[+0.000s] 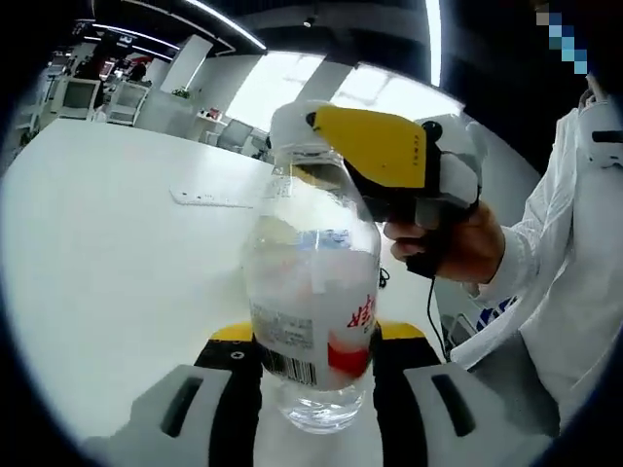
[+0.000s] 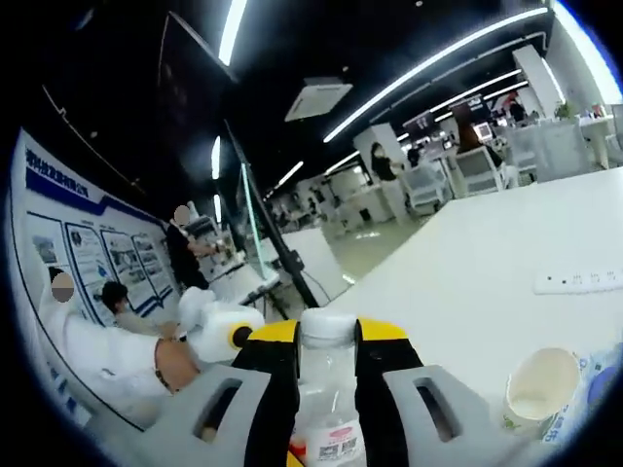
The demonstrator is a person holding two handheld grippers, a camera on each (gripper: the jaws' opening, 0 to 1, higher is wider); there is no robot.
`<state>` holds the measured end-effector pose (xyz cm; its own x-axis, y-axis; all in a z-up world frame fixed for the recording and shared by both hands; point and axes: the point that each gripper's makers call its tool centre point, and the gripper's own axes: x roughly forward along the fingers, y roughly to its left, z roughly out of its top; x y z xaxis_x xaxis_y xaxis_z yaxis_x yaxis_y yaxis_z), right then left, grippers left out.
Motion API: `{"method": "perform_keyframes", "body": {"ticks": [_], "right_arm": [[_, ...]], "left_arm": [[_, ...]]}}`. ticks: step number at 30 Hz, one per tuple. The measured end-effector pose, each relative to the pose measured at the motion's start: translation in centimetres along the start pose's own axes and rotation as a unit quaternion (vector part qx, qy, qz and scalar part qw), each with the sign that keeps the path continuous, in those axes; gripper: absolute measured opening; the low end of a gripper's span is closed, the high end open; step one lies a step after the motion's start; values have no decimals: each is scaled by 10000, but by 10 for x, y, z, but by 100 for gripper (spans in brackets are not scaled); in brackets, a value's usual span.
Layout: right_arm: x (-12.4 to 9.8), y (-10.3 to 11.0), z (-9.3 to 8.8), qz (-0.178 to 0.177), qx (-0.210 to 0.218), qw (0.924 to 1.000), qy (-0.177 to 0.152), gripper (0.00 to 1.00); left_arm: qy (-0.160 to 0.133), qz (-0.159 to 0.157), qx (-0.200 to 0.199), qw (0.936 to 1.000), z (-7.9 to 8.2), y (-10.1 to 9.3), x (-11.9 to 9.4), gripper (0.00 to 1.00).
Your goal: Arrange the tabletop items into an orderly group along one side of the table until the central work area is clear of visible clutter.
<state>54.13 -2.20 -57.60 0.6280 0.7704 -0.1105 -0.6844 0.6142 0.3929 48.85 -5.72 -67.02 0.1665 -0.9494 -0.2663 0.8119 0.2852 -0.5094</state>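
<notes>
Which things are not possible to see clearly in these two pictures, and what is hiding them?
- Left gripper view: the bottle cap is hidden behind the right gripper.
- Right gripper view: the bottle's lower body is cut off by the bottom edge.
- Right gripper view: the paper cup bottom is cut off by the rim.
- Both views: label text is too blurred to read.

Both views look close along their jaws; bottle (image 1: 313, 302) shared.
</notes>
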Motion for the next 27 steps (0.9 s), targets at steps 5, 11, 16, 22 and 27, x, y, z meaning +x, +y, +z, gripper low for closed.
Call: {"method": "perform_keyframes", "body": {"ticks": [5,11,16,22,27], "right_arm": [[0,-8,19,37,-189,9997,-115,18],[4,-17,42,111,-458,9987,-198,18],[9,-23,55,211,-704,9971,-217,18],[12,-35,68,213,-843,9958,-271,18],[13,-44,78,202,-1041,9940,-279,18]], "left_arm": [[49,28,259,9996,22,5,9,43],[-170,61,529,9984,49,15,17,43],[-219,133,689,9973,65,23,23,43],[-226,163,869,9958,81,33,30,43],[-254,147,1025,9943,94,41,39,43]]}}
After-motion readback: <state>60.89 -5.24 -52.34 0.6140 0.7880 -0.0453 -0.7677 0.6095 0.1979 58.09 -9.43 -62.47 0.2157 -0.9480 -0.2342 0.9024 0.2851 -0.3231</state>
